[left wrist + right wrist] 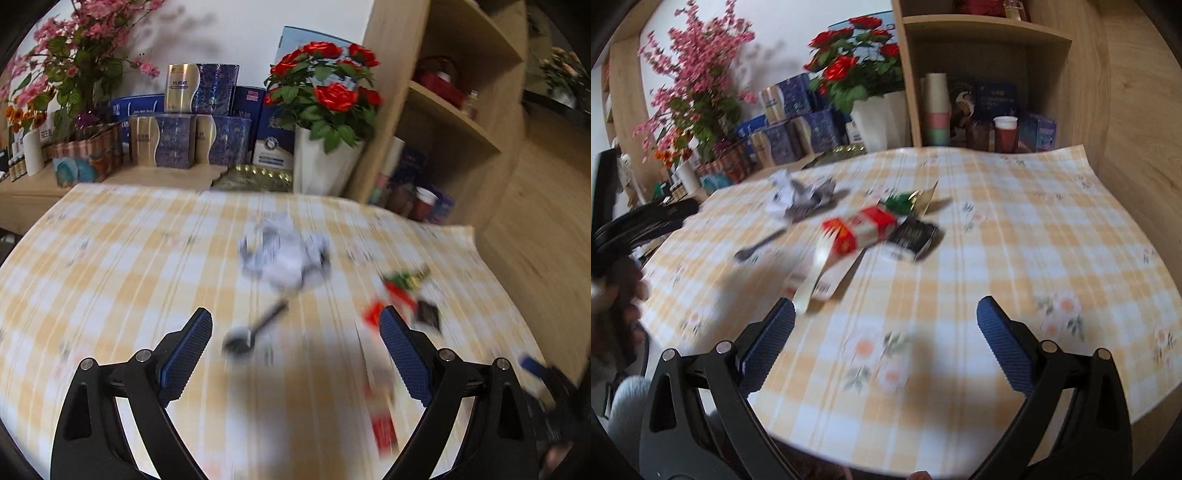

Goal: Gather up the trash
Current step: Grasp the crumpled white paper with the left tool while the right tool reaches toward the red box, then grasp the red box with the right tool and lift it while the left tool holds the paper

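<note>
Both hand-held grippers hang spread and empty over the checked tabletop [1015, 229]: the left hand-held gripper [295, 343] above a black spoon [255, 326], the right hand-held gripper [886, 328] short of the litter. Crumpled paper [284, 254], a red-and-white carton [860, 232] and a dark wrapper [912, 236] lie mid-table. Their print is too blurred to read, as are the blue boxes [221, 140] behind.

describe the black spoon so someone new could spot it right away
Start at the yellow checked tablecloth with the litter near its middle. Next to the crumpled white paper, on the side towards the camera, lies the spoon. It is the only thin, dark, long-handled piece; its neighbours are a paper wad, a red and white carton and wrappers.
</note>
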`<action>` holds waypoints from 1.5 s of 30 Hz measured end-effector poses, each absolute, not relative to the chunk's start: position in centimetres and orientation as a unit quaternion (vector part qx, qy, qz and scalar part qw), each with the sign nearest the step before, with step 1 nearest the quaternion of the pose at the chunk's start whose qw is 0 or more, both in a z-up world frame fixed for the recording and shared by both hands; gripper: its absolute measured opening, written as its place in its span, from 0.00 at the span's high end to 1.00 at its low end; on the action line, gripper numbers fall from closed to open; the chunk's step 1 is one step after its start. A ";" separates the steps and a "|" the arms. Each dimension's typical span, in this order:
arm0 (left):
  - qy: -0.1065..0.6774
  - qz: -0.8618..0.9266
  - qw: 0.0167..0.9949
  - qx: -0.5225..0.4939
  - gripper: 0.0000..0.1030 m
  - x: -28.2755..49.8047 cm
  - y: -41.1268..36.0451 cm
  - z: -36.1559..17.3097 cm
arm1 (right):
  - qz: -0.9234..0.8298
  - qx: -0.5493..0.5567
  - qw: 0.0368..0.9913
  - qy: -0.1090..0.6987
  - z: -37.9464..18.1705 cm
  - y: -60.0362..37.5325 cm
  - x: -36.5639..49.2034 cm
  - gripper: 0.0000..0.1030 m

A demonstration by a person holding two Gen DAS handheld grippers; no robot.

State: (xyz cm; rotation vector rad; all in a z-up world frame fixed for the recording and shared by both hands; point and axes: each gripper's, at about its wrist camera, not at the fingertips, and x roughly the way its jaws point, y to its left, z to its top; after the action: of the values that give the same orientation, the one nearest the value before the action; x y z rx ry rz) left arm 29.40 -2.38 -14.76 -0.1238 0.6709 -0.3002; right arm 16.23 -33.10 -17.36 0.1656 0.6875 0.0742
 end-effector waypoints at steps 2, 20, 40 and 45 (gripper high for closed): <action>0.335 -0.148 0.929 -0.061 0.13 33.2 -3.4 -15.2 | 0.028 0.087 0.937 0.338 -17.4 -33.8 17.2 0.06; 0.413 -0.116 0.902 -0.055 0.63 45.1 -4.8 -20.4 | 0.055 0.057 0.923 0.376 -18.8 -34.4 22.1 0.06; 0.327 -0.138 0.911 -0.210 0.65 27.0 7.5 -15.4 | 0.107 -0.040 0.880 0.461 -22.3 -26.2 35.6 0.06; 0.314 -0.120 0.920 -0.201 0.65 23.4 9.4 -15.9 | 0.094 -0.007 0.867 0.489 -23.7 -27.3 37.4 0.06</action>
State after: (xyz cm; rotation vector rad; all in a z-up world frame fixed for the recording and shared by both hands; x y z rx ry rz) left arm 23.44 9.45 -15.86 -0.4130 0.6458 -0.2466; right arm 37.44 -27.28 -23.69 -0.0147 1.0234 0.1972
